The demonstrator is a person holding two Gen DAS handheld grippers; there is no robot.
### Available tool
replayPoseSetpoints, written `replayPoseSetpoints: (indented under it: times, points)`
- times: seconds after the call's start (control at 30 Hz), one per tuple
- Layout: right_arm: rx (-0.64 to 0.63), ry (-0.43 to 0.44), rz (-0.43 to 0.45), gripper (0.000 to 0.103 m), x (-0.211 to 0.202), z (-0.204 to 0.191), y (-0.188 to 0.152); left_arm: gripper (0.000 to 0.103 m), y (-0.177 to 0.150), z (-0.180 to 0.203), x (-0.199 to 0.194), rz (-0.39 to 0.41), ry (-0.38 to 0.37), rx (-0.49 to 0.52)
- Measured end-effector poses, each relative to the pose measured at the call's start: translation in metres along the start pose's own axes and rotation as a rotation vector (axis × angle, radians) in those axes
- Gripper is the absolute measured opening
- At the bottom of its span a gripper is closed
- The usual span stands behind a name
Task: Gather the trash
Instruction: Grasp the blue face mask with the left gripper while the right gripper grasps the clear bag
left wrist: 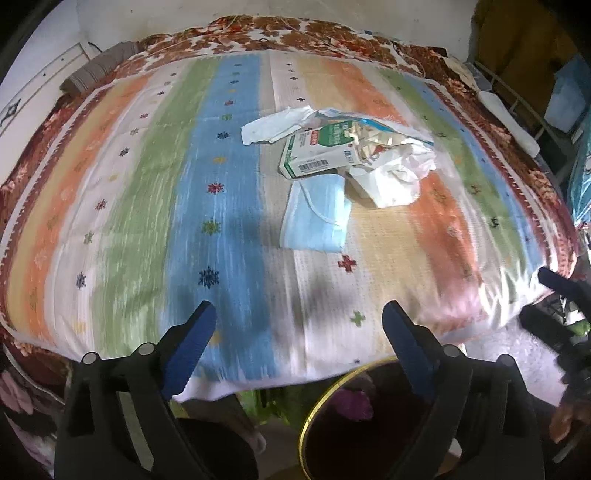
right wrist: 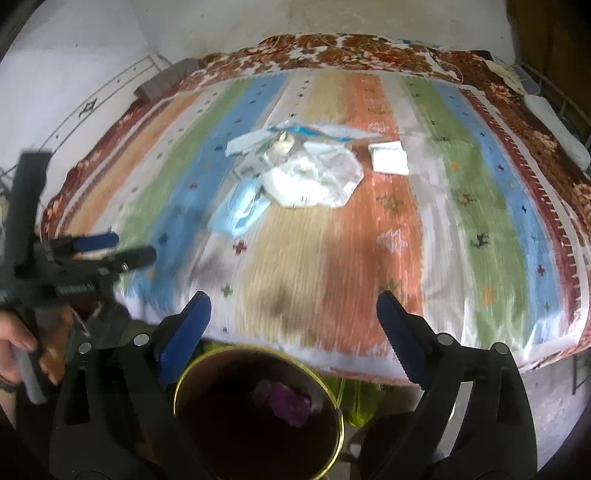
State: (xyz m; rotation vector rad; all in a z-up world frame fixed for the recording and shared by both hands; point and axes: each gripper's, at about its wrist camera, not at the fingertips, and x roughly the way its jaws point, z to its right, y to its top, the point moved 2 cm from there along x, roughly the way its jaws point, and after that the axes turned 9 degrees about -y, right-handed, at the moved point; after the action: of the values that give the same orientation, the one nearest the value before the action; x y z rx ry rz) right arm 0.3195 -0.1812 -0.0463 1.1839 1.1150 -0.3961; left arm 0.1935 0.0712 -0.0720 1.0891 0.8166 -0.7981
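Observation:
A pile of trash lies mid-bed: a green-and-white carton (left wrist: 319, 153), a blue face mask (left wrist: 316, 218), a white tissue (left wrist: 273, 127) and a crumpled white plastic bag (left wrist: 391, 177). The right wrist view shows the mask (right wrist: 240, 212), the bag (right wrist: 314, 177) and a small white folded pack (right wrist: 389, 157). A dark bin with a gold rim (right wrist: 258, 413) stands below the bed edge, with something purple inside; it also shows in the left wrist view (left wrist: 354, 424). My left gripper (left wrist: 299, 343) and right gripper (right wrist: 291, 332) are both open and empty, near the bed's front edge above the bin.
The striped bedspread (left wrist: 229, 221) covers the bed, with a brown floral blanket (left wrist: 295, 35) around it. A white wall is at the left and back. A metal rack (left wrist: 517, 96) and blue items stand at the right. My left gripper also shows at the left in the right wrist view (right wrist: 110, 247).

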Motion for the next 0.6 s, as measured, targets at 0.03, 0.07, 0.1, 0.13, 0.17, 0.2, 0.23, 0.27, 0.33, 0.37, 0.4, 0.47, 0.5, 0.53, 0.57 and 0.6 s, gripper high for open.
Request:
replayPoseSetpoints:
  times: [0.03, 0.07, 0.1, 0.13, 0.17, 0.2, 0.23, 0.27, 0.33, 0.37, 0.4, 0.47, 0.5, 0.53, 0.57, 0.6]
  points:
    - [0.011, -0.001, 0.002, 0.088, 0.003, 0.002, 0.004, 0.092, 0.002, -0.002, 0.005, -0.004, -0.003, -0.006]
    - [0.024, 0.0, -0.002, 0.09, 0.007, 0.004, 0.008, 0.094, 0.004, -0.004, 0.008, -0.006, -0.008, -0.009]
    - [0.036, 0.004, -0.005, 0.09, 0.011, 0.007, 0.011, 0.095, 0.006, -0.006, 0.014, -0.009, -0.015, -0.015]
    - [0.05, 0.01, -0.004, 0.09, 0.015, 0.01, 0.015, 0.096, 0.006, -0.008, 0.018, -0.013, -0.02, -0.019]
    - [0.06, 0.009, -0.005, 0.09, 0.019, 0.012, 0.019, 0.096, 0.007, -0.01, 0.023, -0.019, -0.019, -0.019]
    - [0.072, 0.007, -0.007, 0.091, 0.023, 0.015, 0.022, 0.097, 0.008, -0.011, 0.029, -0.028, -0.011, -0.014]
    - [0.089, 0.011, -0.009, 0.091, 0.028, 0.019, 0.026, 0.097, 0.01, -0.012, 0.034, -0.033, 0.0, -0.005]
    - [0.102, 0.015, -0.013, 0.092, 0.032, 0.02, 0.03, 0.097, 0.011, -0.013, 0.039, -0.036, 0.006, 0.005]
    - [0.127, 0.03, -0.031, 0.092, 0.042, 0.024, 0.034, 0.097, 0.015, -0.012, 0.047, -0.04, 0.005, 0.027]
    - [0.145, 0.037, -0.043, 0.092, 0.048, 0.027, 0.035, 0.097, 0.016, -0.011, 0.049, -0.039, 0.001, 0.036]
    - [0.159, 0.037, -0.048, 0.092, 0.053, 0.028, 0.036, 0.097, 0.017, -0.01, 0.053, -0.039, -0.006, 0.047]
    - [0.169, 0.038, -0.054, 0.092, 0.059, 0.029, 0.04, 0.097, 0.018, -0.006, 0.061, -0.049, -0.012, 0.073]
    - [0.17, 0.036, -0.053, 0.092, 0.061, 0.028, 0.042, 0.097, 0.019, -0.005, 0.066, -0.055, -0.012, 0.086]
    - [0.17, 0.033, -0.049, 0.092, 0.064, 0.027, 0.046, 0.097, 0.019, -0.003, 0.07, -0.062, -0.01, 0.099]
    - [0.172, 0.03, -0.044, 0.092, 0.066, 0.027, 0.05, 0.097, 0.02, 0.0, 0.075, -0.065, -0.005, 0.118]
    - [0.177, 0.029, -0.04, 0.092, 0.067, 0.028, 0.052, 0.097, 0.021, 0.002, 0.078, -0.062, 0.0, 0.129]
